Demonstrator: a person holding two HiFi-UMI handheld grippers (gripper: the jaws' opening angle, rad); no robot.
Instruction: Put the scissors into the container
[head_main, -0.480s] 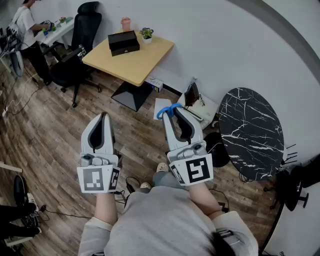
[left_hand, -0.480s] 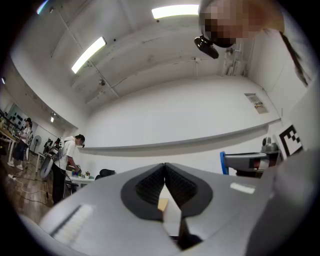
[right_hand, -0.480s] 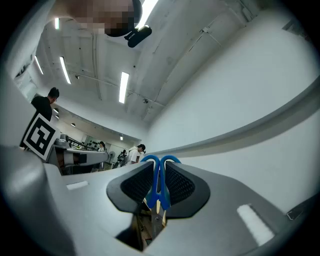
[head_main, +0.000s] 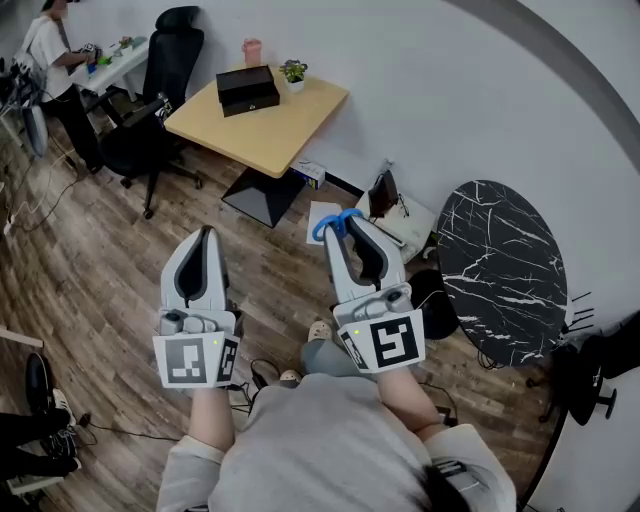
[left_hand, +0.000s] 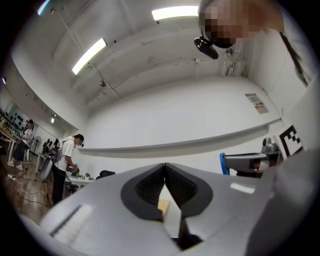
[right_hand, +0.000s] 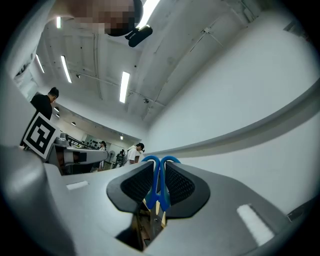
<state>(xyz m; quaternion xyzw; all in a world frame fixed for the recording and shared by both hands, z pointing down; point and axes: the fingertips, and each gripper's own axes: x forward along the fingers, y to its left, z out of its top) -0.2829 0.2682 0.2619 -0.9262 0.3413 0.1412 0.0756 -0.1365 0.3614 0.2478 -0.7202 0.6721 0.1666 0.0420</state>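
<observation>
You get bright, even light from ceiling strips (left_hand: 90, 55) at 10 o'clock; fisheye edges bend and darken.

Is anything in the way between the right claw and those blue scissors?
Nothing: the right gripper is shut on the scissors, blue handles poking past its tips. Where they must go isn't clearly in view.

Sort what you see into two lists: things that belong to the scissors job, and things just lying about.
Job: blue-handled scissors; right gripper shut on them; left gripper shut, empty; container not identifiable.

Lying about: black box, pink cup, potted plant, wooden table, marble table, office chair.
</observation>
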